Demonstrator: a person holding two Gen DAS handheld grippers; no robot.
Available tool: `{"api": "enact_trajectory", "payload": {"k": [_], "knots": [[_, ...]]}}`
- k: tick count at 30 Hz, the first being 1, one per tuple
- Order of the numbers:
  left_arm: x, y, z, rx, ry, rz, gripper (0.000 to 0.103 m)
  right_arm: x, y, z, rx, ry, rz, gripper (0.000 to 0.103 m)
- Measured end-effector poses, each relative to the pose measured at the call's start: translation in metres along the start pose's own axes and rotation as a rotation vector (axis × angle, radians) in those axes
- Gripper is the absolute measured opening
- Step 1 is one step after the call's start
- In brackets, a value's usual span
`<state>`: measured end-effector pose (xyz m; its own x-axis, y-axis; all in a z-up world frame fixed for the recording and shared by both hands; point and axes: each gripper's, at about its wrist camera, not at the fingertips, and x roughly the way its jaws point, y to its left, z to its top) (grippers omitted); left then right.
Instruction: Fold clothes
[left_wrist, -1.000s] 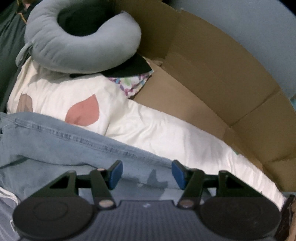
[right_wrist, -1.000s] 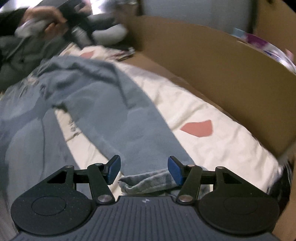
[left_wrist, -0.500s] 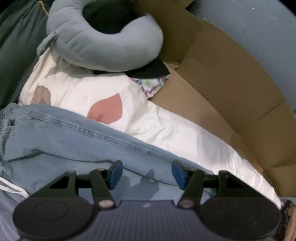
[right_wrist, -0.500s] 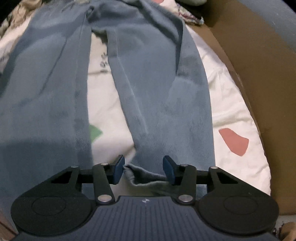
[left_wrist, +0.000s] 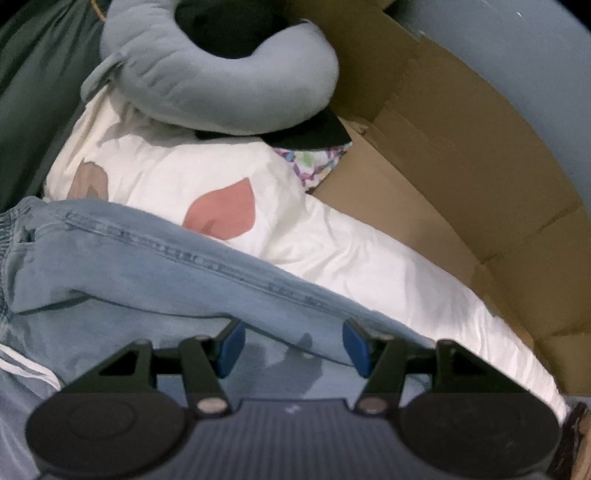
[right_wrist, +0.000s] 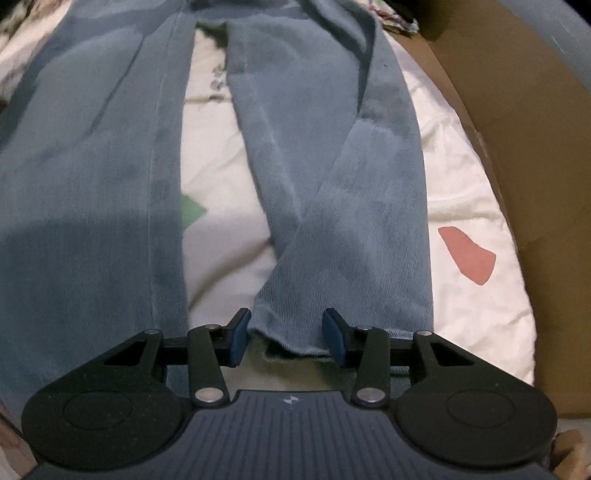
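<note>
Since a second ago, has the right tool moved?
Yes. The right tool has swung around and dropped to the jeans' hem; the cardboard wall now runs along the view's right edge, not across its top.

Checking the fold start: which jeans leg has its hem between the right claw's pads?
The jeans leg nearer the cardboard wall; its hem sits between the closing right claw, while the other leg lies aside.

Light-blue jeans (right_wrist: 332, 177) flat on the white bedding, legs spread apart
</note>
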<state>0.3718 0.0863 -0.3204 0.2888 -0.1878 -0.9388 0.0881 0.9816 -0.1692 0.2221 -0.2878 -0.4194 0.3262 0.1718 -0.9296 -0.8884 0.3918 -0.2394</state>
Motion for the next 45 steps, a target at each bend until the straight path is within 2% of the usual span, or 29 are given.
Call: {"api": "enact_trajectory", "payload": {"k": [4,6,8,9,10,17,22,31,35,41,45], "knots": [[0.001,-0.006,-0.003,0.014,0.003,0.002,0.062,-0.001,0.006,-0.005,-0.018,-0.008,-0.026,0.049],[0.000,-0.008,-0.004,0.018,0.001,0.003,0.062,-0.003,0.002,-0.006,0.025,-0.031,-0.024,0.042],[0.000,-0.010,-0.005,0.024,-0.003,0.008,0.062,-0.005,-0.006,-0.007,0.091,-0.058,-0.001,0.021],[-0.001,-0.011,-0.005,0.027,-0.005,0.012,0.062,-0.007,-0.010,-0.008,0.118,-0.069,0.001,0.013],[-0.001,-0.011,-0.006,0.030,-0.006,0.017,0.062,-0.009,-0.014,-0.009,0.142,-0.080,0.001,0.010],[0.004,-0.002,-0.004,0.002,-0.005,0.049,0.062,-0.042,-0.063,-0.017,0.420,-0.225,-0.056,0.010],[0.003,0.006,0.000,-0.016,-0.030,0.079,0.062,-0.051,-0.103,-0.023,0.568,-0.298,-0.141,0.010],[-0.004,0.034,0.009,-0.085,-0.097,0.146,0.062,-0.036,-0.163,-0.030,0.744,-0.278,-0.321,0.009],[-0.004,0.052,0.014,-0.154,-0.115,0.155,0.062,-0.026,-0.191,-0.040,0.837,-0.268,-0.399,0.009],[0.008,0.079,0.027,-0.252,-0.124,0.172,0.062,-0.009,-0.221,-0.048,0.912,-0.268,-0.401,0.009],[0.018,0.099,0.028,-0.360,-0.112,0.135,0.061,0.003,-0.232,-0.048,0.943,-0.261,-0.405,0.009]]}}
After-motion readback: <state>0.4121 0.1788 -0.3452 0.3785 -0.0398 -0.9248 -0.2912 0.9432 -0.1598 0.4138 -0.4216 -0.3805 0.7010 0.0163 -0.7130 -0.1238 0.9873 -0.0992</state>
